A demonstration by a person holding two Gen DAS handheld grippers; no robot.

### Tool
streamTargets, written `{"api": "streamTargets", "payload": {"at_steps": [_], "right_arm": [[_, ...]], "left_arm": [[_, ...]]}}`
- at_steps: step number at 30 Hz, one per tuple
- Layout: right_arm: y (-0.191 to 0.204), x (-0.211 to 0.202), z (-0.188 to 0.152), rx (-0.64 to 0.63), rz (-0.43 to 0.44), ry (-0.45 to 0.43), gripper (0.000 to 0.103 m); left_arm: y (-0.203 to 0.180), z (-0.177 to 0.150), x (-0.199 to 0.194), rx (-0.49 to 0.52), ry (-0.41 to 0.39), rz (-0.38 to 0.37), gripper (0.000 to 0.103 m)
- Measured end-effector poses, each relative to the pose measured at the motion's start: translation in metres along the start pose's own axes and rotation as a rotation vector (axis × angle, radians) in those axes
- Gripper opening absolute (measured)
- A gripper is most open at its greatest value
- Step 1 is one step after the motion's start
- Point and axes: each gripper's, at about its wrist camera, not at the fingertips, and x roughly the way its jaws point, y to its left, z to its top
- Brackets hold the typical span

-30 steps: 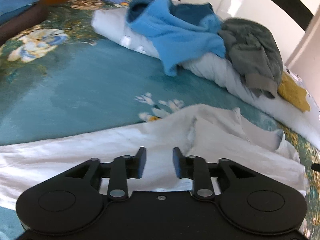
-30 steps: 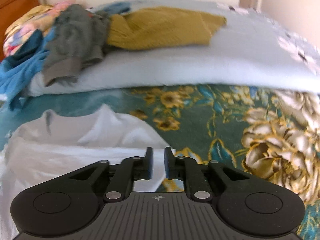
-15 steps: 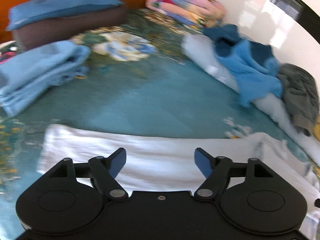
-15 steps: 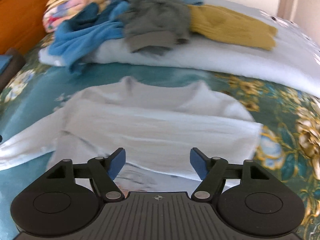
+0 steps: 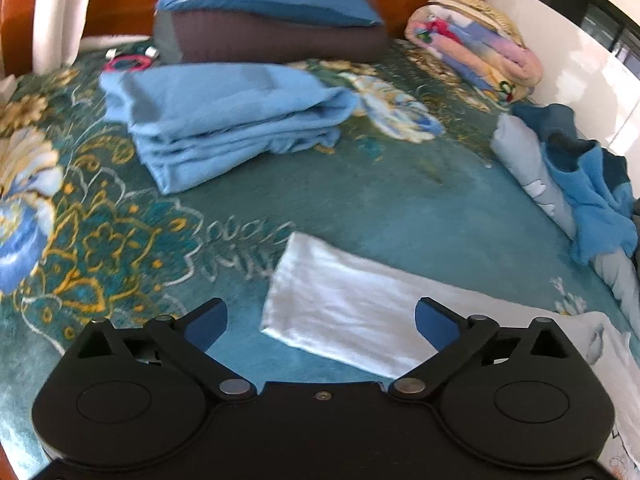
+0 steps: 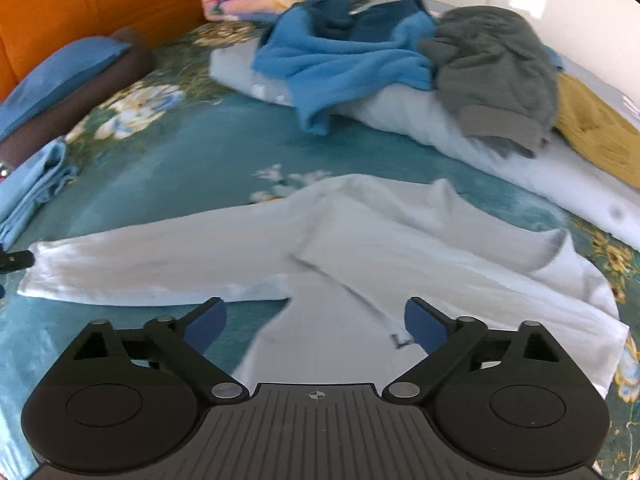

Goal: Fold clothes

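Note:
A white long-sleeved shirt point(image 6: 360, 248) lies spread on the teal floral bedspread point(image 6: 180, 160). One sleeve point(image 6: 160, 268) stretches out to the left. In the left wrist view the cuff end of that sleeve point(image 5: 340, 304) lies just ahead of my left gripper point(image 5: 320, 322), whose jaws are opening wide with nothing pressed between them. My right gripper point(image 6: 316, 320) hovers over the shirt's body near the armpit, its jaws also opening wide and holding nothing.
A folded light-blue garment point(image 5: 224, 116) lies beyond the sleeve. Blue and brown pillows point(image 5: 264, 20) lean on the orange headboard. Along a pale rolled duvet point(image 6: 460, 128) lie a blue fleece point(image 6: 344, 56), a grey sweater point(image 6: 496, 68) and a mustard knit point(image 6: 596, 132). A rolled floral quilt point(image 5: 476, 52) sits by the wall.
Both grippers went from nearly shut to wide open. Both views swung left: the left gripper now faces the sleeve's cuff end, the right one the shirt's body and outstretched sleeve.

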Motion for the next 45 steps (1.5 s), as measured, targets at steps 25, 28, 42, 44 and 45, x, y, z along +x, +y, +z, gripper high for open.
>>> {"api": "streamTargets", "payload": {"at_steps": [25, 28, 42, 44, 45], "right_arm": [[0.079, 0.019, 0.033, -0.164, 0.028, 0.013, 0.103], [0.086, 0.020, 0.035, -0.181, 0.039, 0.013, 0.103], [0.078, 0.017, 0.029, -0.152, 0.026, 0.018, 0.103], [0.075, 0.016, 0.028, -0.142, 0.023, 0.016, 0.103], [0.073, 0.015, 0.027, -0.139, 0.022, 0.014, 0.103]], "left_arm": [[0.008, -0.006, 0.016, -0.111, 0.010, 0.018, 0.064], [0.007, -0.008, 0.016, -0.106, 0.009, 0.037, 0.049], [0.013, -0.006, 0.009, -0.107, -0.017, 0.083, 0.000], [0.011, -0.005, 0.007, -0.105, -0.027, 0.076, 0.000], [0.010, -0.004, 0.005, -0.103, -0.032, 0.073, 0.000]]}}
